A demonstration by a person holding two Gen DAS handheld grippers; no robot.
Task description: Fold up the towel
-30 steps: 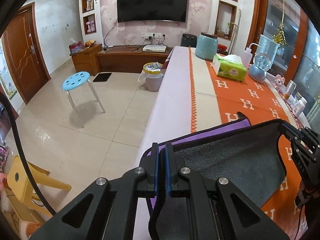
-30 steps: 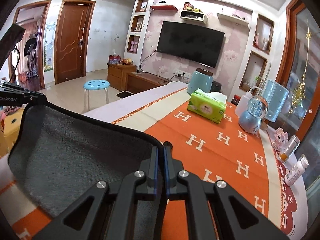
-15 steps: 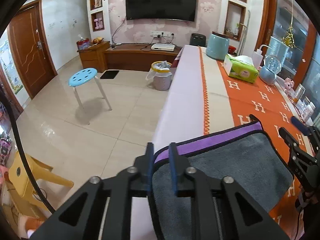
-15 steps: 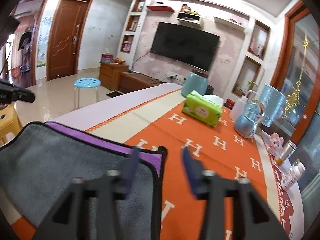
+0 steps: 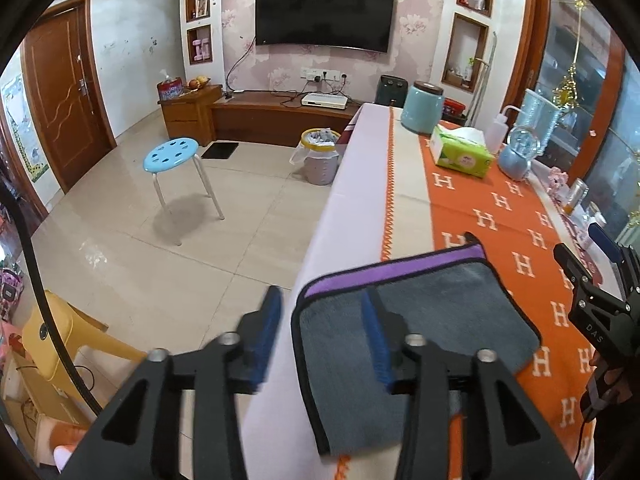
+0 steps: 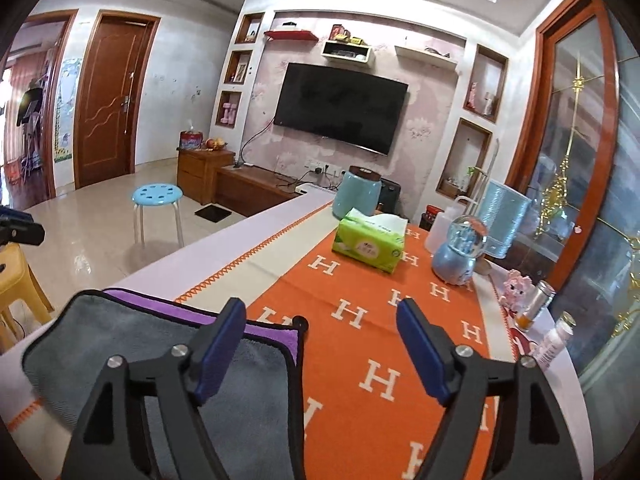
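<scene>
Towel (image 5: 420, 320) lies folded on the tablecloth (image 5: 500, 208) — left tongs (image 5: 320, 320) and right tongs (image 6: 320, 344) both released.

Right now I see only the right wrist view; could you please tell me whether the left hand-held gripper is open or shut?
Observer: Open. The left hand-held gripper has its jaws wide apart and holds nothing.
Operator: Thank you. Where is it relative to the towel?
Observer: One finger is over the towel near its left edge. The other is out beyond that edge.
Operator: Is anything on the floor on that side?
Observer: Yes, a lined waste bin stands close beside the table, farther along.
</scene>
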